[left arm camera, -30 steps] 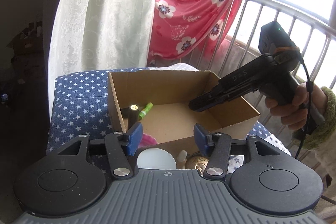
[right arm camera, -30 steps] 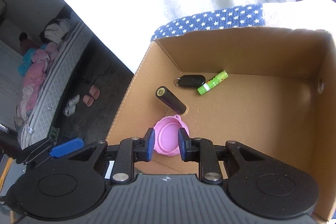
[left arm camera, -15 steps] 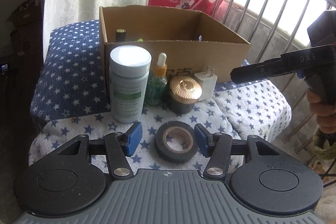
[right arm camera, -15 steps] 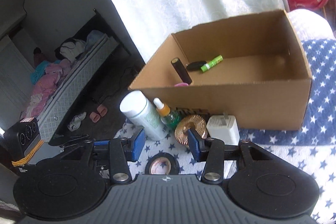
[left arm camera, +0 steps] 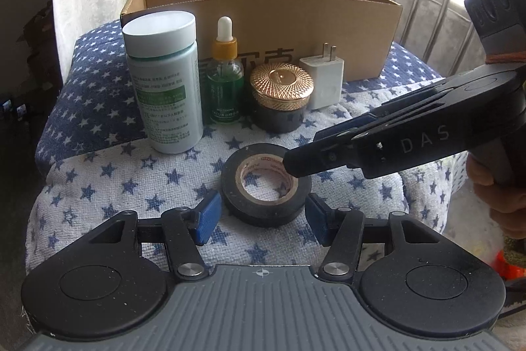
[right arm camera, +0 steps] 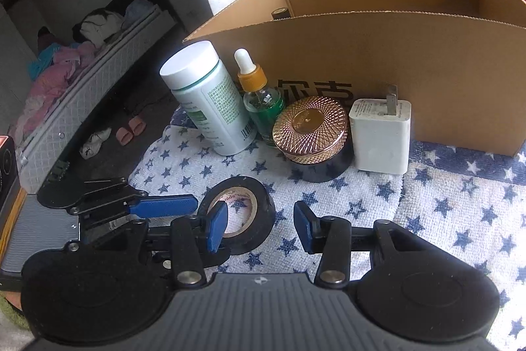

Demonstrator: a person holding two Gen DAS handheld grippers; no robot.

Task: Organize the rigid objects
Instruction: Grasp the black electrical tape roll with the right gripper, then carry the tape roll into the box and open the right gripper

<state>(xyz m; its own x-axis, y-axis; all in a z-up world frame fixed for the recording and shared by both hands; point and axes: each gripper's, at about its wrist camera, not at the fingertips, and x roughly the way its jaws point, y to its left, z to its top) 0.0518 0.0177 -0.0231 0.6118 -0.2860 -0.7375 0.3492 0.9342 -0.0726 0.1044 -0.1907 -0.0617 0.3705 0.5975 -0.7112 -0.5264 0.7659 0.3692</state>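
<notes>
Tape roll (left arm camera: pixel 265 188) lay flat on starred cloth (left arm camera: pixel 108 186), before cardboard box (left arm camera: pixel 263 5); bracketed by left gripper (left arm camera: pixel 261 217), half-open, empty; right gripper (right arm camera: pixel 259 227) likewise; light, rigid, grippy; best pinched across outer rim.

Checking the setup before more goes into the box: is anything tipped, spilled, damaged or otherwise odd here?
Nothing stands out. The white bottle, dropper bottle, gold-lidded jar and charger stand upright in a row before the cardboard box. The tape roll lies flat on the star cloth, with no spill visible.
</notes>
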